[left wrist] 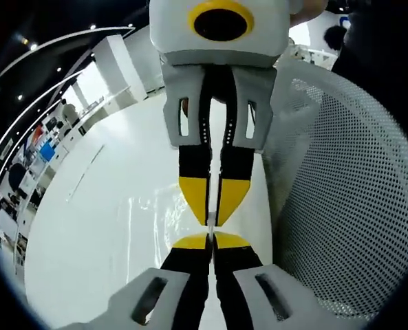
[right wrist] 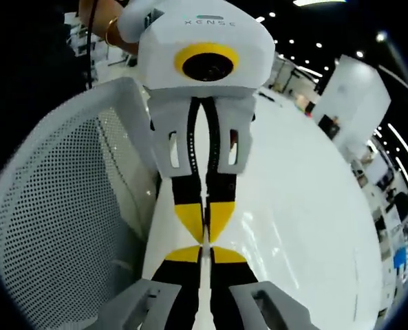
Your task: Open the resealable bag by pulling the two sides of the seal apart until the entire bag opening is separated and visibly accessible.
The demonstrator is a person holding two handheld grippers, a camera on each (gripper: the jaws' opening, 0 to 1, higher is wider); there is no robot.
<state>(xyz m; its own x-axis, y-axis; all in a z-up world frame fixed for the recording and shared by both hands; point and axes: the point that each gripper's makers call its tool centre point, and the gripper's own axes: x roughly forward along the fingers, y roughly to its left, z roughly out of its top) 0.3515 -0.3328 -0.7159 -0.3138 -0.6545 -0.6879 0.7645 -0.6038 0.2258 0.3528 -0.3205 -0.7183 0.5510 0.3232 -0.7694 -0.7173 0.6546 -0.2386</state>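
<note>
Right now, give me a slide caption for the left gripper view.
Left gripper and right gripper, both shut, meet tip to tip over a white table beside a perforated basket.

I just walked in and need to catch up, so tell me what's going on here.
A person is holding two grippers tip to tip above a white table. The left gripper and the right gripper both have their jaws closed, with their yellow tips almost meeting. A thin pale edge runs between the jaws. It may be the bag's seal, but the bag itself is too hard to make out. A white perforated basket stands beside them.
</note>
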